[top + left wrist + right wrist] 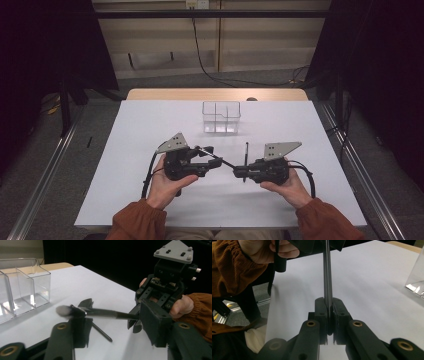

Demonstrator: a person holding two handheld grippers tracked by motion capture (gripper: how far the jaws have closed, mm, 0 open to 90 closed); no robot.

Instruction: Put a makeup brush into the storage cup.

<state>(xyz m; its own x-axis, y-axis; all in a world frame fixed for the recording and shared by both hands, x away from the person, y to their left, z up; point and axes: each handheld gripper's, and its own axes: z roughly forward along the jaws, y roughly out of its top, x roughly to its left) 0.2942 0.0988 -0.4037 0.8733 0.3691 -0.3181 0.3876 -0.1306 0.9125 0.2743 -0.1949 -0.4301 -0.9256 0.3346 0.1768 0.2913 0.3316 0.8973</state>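
At the bottom of the high view, two forearms in rust-brown sleeves (140, 220) come in, palms turned inward. The left gripper (212, 156) and the right gripper (239, 172) are pointed at each other in the middle of the frame. A thin black brush (100, 312) is held between them: the right jaws are closed on its handle, and the left jaws are closed on it near the grey tip. Farther up, a clear divided box (221, 117) is standing on the white table (280, 125). No writing can be read.

Looks like a lab recording bay — black curtains (45, 45), floor rails (42, 175), trailing cables (210, 65), white-covered table (150, 125) on grey carpet.
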